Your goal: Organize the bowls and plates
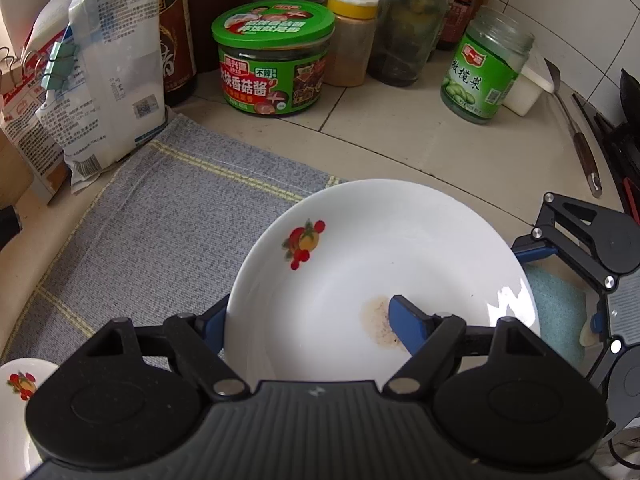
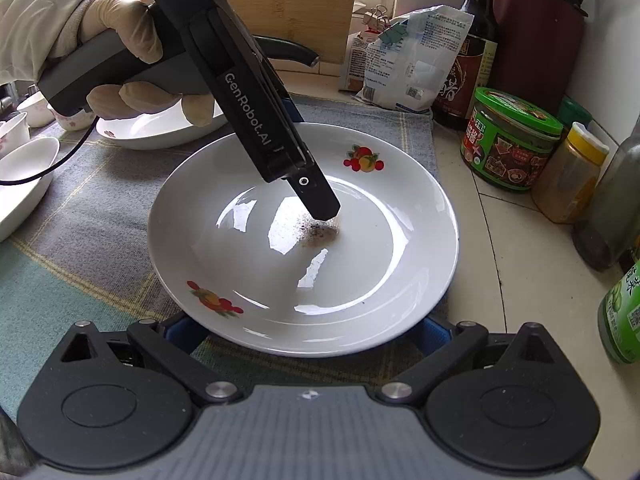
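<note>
on the grey checked cloth (image 2: 100,216) that covered the surface, a white plate (image 2: 360,280) with fruit prints sat flat, with a small brown speckled stain (image 2: 320,236) near its middle. our left tool (image 1: 308,320) straddled the plate's rim, one blue finger (image 1: 404,320) inside over the stain and the other outside – half spread, and we could not tell whether the pads pressed the rim. our right tool (image 2: 304,332) stood spread at the near edge, its blue tips mostly hidden under the rim, gripping nothing we could see.

we judged the plate stiff, glazed, slippery and breakable – best pinched at the rim, with support from below.

more white dishes (image 2: 152,132) lay at the cloth's far side. a green-lidded sauce jar (image 2: 508,148), a yellow-capped jar (image 2: 568,176) of brownish powder and a dark bottle (image 2: 468,64) stood beside it.
</note>
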Available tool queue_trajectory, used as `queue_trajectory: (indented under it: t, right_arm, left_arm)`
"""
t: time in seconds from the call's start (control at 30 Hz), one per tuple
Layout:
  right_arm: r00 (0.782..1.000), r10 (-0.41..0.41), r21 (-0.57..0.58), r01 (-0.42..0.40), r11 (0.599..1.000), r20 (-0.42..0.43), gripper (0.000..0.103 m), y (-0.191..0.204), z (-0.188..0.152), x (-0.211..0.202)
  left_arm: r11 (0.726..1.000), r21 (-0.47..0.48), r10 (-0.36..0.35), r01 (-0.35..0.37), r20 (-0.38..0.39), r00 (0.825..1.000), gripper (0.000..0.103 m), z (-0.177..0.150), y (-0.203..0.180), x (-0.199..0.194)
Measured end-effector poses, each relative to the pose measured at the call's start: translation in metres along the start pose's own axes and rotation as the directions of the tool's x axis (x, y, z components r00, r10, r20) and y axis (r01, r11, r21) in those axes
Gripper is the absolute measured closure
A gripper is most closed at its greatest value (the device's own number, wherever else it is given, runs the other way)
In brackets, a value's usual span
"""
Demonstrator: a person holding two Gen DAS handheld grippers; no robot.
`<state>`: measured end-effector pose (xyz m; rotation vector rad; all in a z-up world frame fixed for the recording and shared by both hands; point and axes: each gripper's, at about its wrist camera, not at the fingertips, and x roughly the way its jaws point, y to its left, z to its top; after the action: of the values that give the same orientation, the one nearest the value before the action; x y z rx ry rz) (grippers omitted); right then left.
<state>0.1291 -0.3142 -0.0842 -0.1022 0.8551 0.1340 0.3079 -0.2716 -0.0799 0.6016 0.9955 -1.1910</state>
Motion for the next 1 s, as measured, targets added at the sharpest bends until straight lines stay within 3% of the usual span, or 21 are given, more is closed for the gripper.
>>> queue_trajectory:
  t: [0.43,0.57,0.73,0.87,1.0]
  right_arm:
    - [1.000,-0.018,0.005,0.018,1.000,-0.001,0.000,-0.003,0.000,0.000]
    - [1.000,-0.019,0.011,0.019,1.000,0.002,0.000,-0.002,0.000,0.000]
    - [1.000,-0.031,0.019,0.031,0.999,0.004,0.000,-0.001,-0.002,-0.007]
    - [0.998,-0.070,0.047,0.069,0.997,0.010,0.000,0.004,-0.003,-0.019]
    - [0.990,-0.144,0.101,0.142,0.985,0.010,0.000,0.013,-0.006,-0.035]
  left_arm:
    - [1.000,-0.003,0.006,-0.006,0.007,1.000,0.023,0.004,0.004,0.007]
    - [1.000,0.012,0.008,-0.008,0.026,1.000,0.014,0.002,0.001,0.003]
    - [0.998,0.032,0.057,-0.059,0.075,0.996,0.013,-0.001,-0.006,-0.015]
    - [0.994,0.022,0.107,-0.111,0.140,0.984,0.012,-0.008,-0.016,-0.046]
    - [0.983,0.001,0.178,-0.183,0.229,0.957,0.007,-0.022,-0.033,-0.087]
